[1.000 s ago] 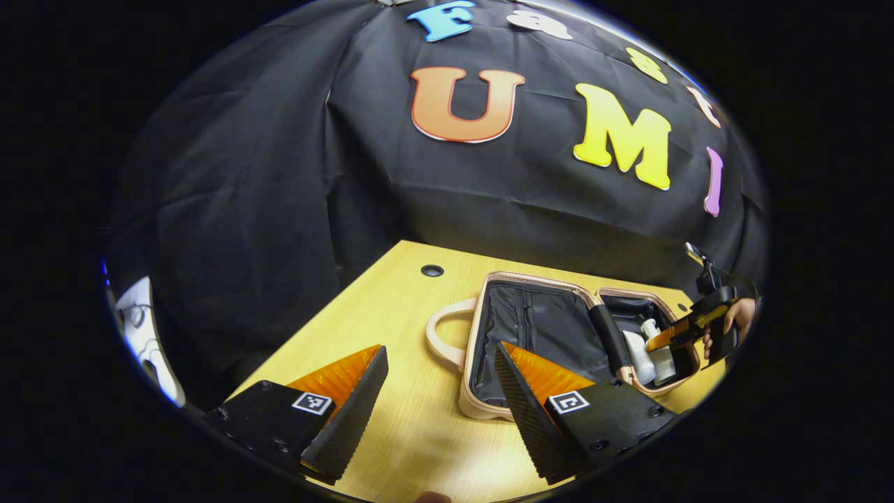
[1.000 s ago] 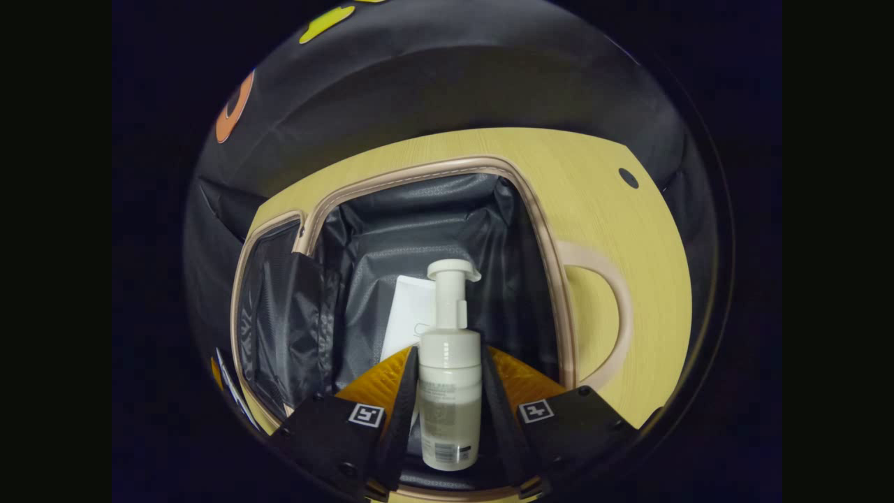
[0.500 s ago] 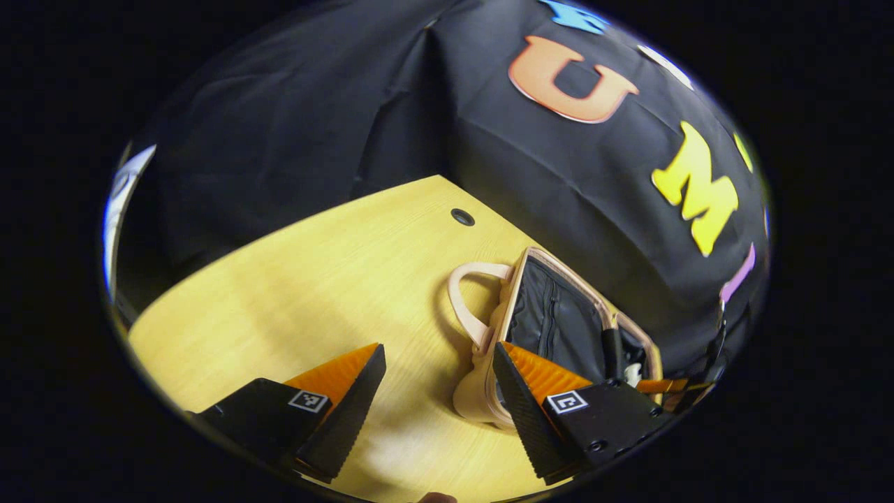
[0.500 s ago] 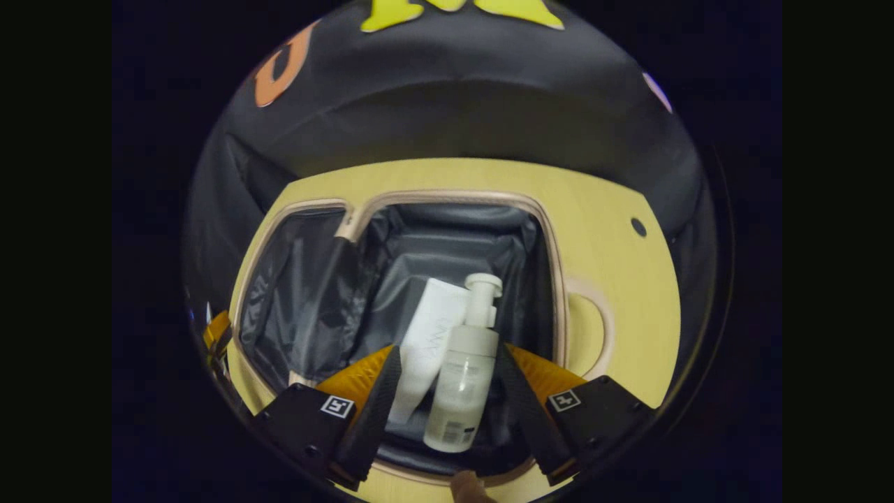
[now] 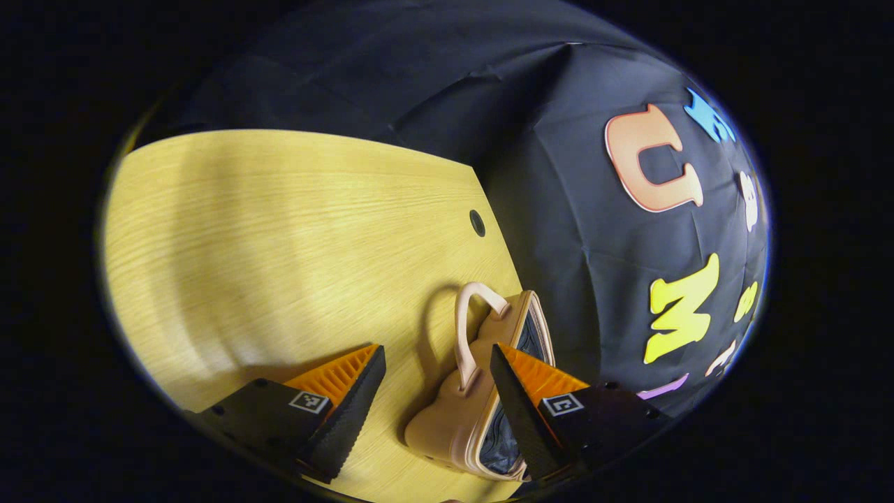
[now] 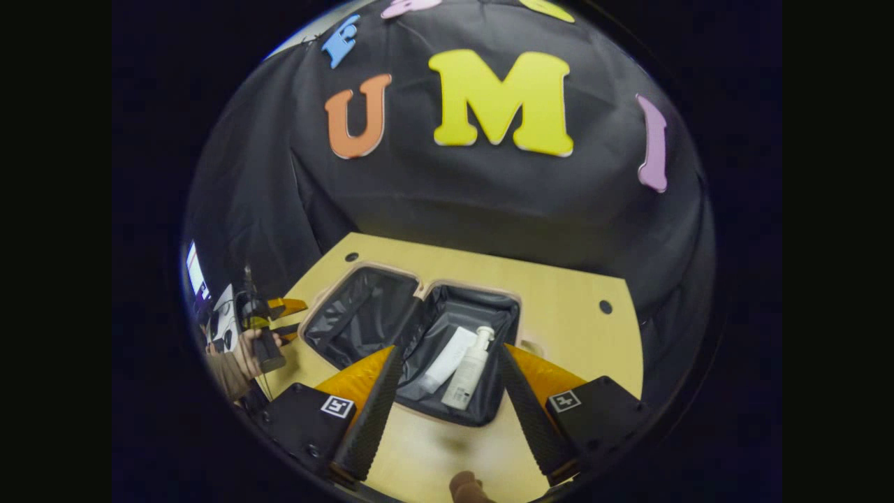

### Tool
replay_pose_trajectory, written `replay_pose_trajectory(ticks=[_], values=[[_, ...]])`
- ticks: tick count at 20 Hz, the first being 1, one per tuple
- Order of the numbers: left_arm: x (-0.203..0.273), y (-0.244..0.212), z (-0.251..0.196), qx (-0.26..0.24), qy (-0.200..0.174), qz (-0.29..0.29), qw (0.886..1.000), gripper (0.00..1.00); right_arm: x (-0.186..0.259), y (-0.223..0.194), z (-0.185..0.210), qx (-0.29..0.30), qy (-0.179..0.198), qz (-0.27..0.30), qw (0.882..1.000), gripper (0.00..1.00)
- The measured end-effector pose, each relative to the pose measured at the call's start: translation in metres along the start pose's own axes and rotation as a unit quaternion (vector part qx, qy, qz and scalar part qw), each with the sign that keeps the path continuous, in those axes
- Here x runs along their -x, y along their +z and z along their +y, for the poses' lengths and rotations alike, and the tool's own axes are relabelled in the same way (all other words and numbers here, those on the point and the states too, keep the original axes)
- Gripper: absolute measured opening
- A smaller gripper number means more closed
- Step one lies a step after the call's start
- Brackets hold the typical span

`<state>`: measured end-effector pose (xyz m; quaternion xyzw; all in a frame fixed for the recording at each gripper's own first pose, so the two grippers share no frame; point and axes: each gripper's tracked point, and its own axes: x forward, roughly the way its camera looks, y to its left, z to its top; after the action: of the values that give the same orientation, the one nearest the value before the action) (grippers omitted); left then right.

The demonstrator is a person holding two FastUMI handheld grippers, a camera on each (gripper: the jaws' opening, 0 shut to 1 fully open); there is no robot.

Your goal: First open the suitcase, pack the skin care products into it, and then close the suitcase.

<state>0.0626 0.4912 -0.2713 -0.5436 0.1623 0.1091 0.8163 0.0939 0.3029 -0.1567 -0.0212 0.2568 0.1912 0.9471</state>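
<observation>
Pale wood makes up the table (image 6: 580, 328), set against the booth's black cloth wall, and on it the suitcase (image 6: 363, 314) lies wide open, both dark-lined halves flat and side by side. In the right gripper view, the half nearer the camera holds a white pump bottle (image 6: 471, 367) lying on its side with a white tube (image 6: 447, 360) just beside it, the two close together on the lining. The right gripper (image 6: 447, 398) hovers over the near rim of that half with its jaws spread apart and nothing between them. Off to the left in that view, a hand (image 6: 244, 353) holds the left gripper (image 6: 286, 318) just beside the other half of the case. In the left gripper view the suitcase (image 5: 447, 426) shows edge-on, its pinkish shell and looped handle (image 5: 468, 328) close to the left gripper (image 5: 436, 363), whose jaws stand wide apart, empty, one finger over bare table (image 5: 279, 230) and the other at the case's rim.
</observation>
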Motion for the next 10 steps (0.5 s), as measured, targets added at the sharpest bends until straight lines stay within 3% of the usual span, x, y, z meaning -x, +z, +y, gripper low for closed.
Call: replay_pose_trajectory(ticks=[2,3,5,7,8,10], values=[[-0.015,-0.001,0.000,0.006,0.001,0.003,1.000,0.90,0.036,0.003,-0.012,-0.003,-0.018,-0.015,1.000,0.82],[-0.020,-0.003,-0.001,0.008,0.000,0.007,1.000,0.71,0.050,0.004,-0.019,-0.004,-0.027,-0.021,0.999,0.82],[-0.026,-0.008,-0.005,0.006,-0.004,0.024,1.000,0.84,0.077,0.006,-0.023,-0.026,-0.037,-0.030,0.999,0.82],[-0.032,-0.013,-0.008,-0.002,-0.005,0.035,0.999,0.80,0.100,0.005,-0.032,-0.052,-0.049,-0.038,0.997,0.82],[-0.033,-0.013,-0.013,-0.004,-0.009,0.038,0.999,0.65,0.111,0.005,-0.039,-0.057,-0.057,-0.044,0.996,0.82],[-0.039,-0.011,-0.012,-0.008,0.002,0.030,1.000,0.46,0.132,0.009,-0.057,-0.057,-0.075,-0.056,0.994,0.82]])
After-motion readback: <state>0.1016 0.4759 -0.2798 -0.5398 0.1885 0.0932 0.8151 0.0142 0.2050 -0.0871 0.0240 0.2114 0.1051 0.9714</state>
